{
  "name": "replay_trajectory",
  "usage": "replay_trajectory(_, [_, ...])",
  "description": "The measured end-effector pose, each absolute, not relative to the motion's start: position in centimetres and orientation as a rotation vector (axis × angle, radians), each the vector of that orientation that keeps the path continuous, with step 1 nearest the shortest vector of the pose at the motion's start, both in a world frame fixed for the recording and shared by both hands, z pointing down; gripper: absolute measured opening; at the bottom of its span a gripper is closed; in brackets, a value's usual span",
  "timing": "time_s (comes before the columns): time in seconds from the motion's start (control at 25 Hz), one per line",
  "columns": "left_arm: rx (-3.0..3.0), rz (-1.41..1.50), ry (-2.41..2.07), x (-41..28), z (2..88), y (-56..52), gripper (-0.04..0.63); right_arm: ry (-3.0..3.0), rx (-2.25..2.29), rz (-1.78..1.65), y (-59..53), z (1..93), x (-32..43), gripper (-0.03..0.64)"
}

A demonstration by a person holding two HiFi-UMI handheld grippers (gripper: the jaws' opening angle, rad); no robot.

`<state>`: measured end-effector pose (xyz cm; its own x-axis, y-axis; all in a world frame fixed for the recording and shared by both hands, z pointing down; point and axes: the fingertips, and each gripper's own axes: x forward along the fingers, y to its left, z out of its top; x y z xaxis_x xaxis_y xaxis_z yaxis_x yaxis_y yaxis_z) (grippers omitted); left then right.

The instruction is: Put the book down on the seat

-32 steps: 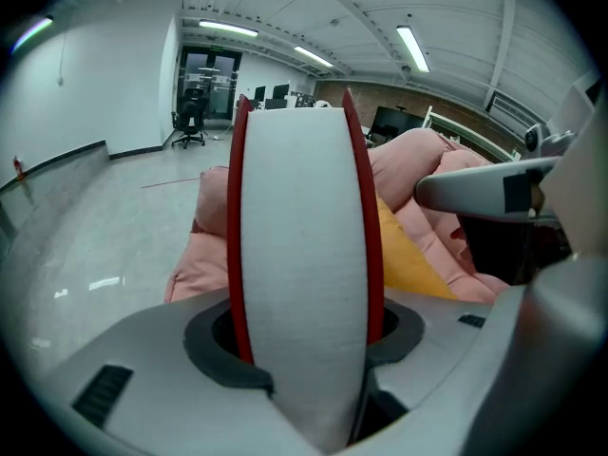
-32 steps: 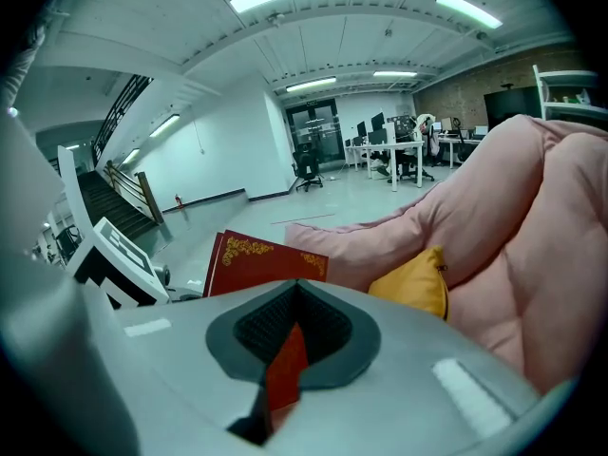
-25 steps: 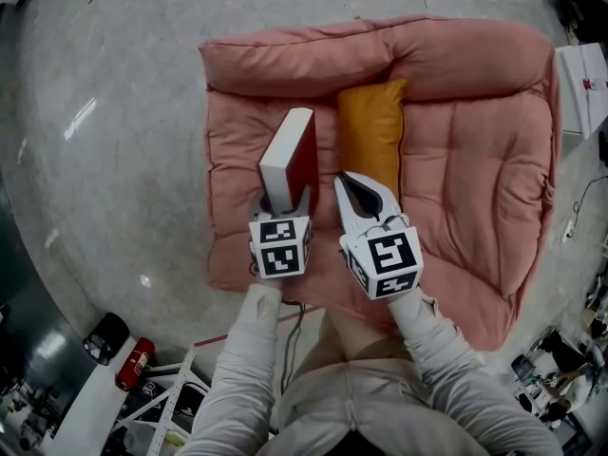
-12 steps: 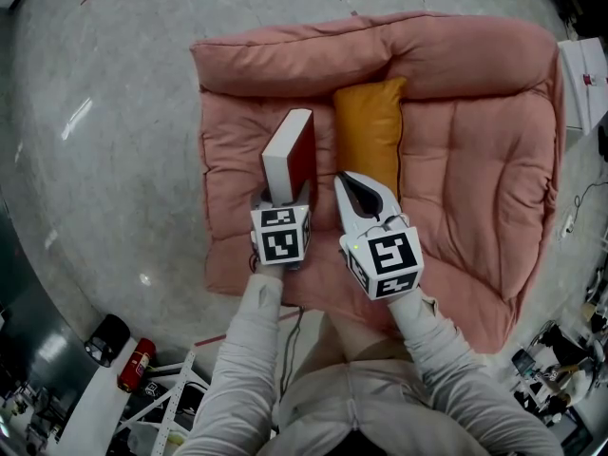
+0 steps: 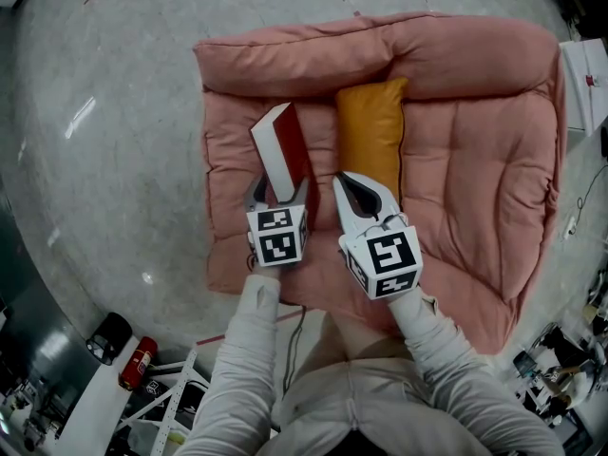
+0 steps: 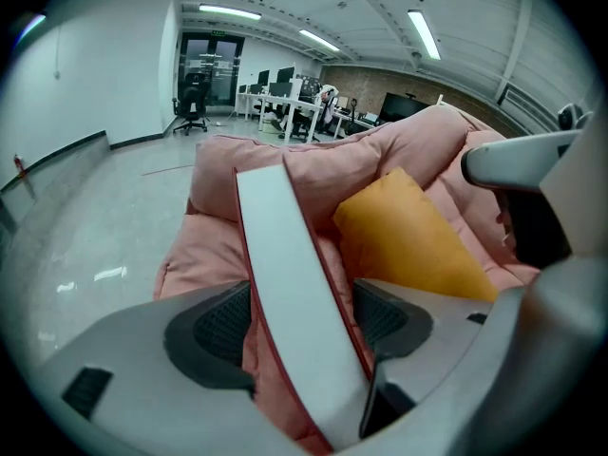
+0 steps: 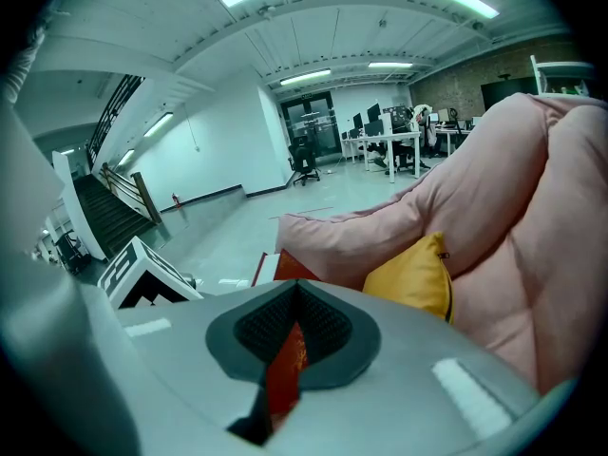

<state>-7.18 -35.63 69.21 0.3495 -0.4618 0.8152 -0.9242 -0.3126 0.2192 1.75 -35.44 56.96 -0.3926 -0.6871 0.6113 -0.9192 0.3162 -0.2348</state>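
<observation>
The book (image 5: 280, 150), red-covered with a white page edge, stands on the left part of the pink cushioned seat (image 5: 465, 160) and leans to the left. My left gripper (image 5: 278, 188) straddles its near end with jaws that are opening. In the left gripper view the book (image 6: 285, 283) slants between the spread pads of the left gripper (image 6: 299, 316), with a gap on the left side. My right gripper (image 5: 359, 186) hovers beside the book, shut on nothing. In the right gripper view the pads of the right gripper (image 7: 294, 326) meet, and the book (image 7: 285, 269) shows beyond them.
An orange pillow (image 5: 370, 136) lies on the seat just right of the book, against the backrest. Grey polished floor surrounds the seat. A red extinguisher (image 5: 136, 362) and a metal frame sit at the lower left. A white box (image 5: 584, 84) is at the right edge.
The left jaws have spread apart and the book, upright before, has tipped over to the left. The right gripper has stayed where it was.
</observation>
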Motion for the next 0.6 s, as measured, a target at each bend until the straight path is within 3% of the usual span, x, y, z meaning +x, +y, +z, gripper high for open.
replay_trajectory(0.6, [1.924, 0.8, -1.265, -8.7, 65.5, -34.4, 0.319, -2.218, 1.4, 0.755, -34.6, 55.3, 0.8, 0.0])
